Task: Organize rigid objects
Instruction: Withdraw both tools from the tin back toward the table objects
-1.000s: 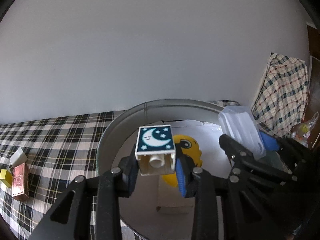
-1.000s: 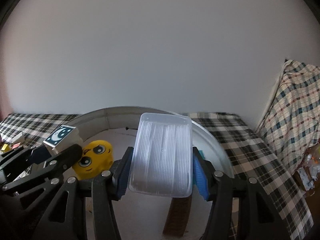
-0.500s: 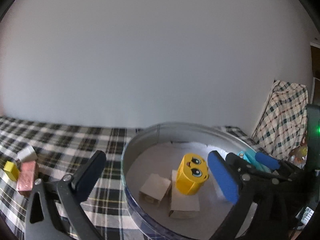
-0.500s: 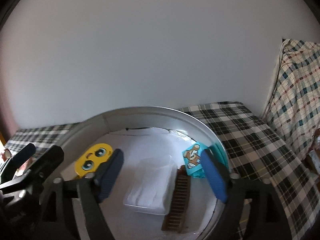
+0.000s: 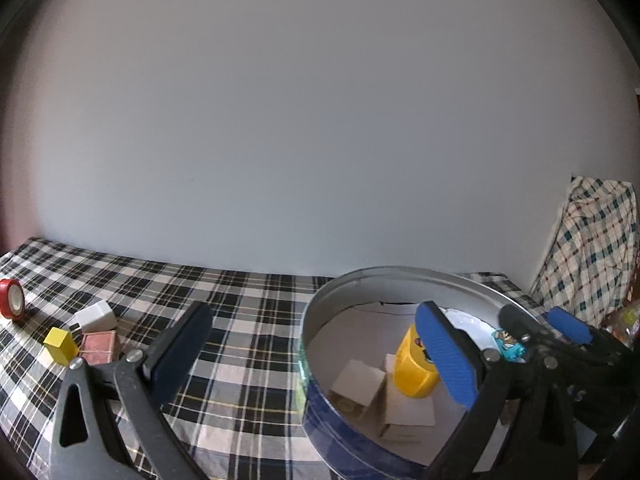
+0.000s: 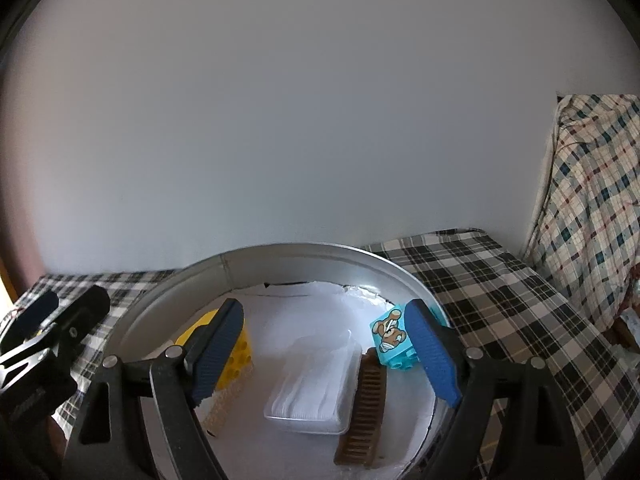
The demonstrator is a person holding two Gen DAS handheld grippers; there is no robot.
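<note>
Both your tongs are spread and empty over the round tin (image 5: 320, 320); the loose blocks (image 5: 98, 346) lie on the checked bed, well left of your left tongs (image 5: 316, 344), the nearer pair; right tongs (image 6: 324, 344).

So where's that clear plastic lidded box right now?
The clear plastic box lies flat on the floor of the round metal tin, seen from the right wrist camera, with the brown comb right beside it.
</note>
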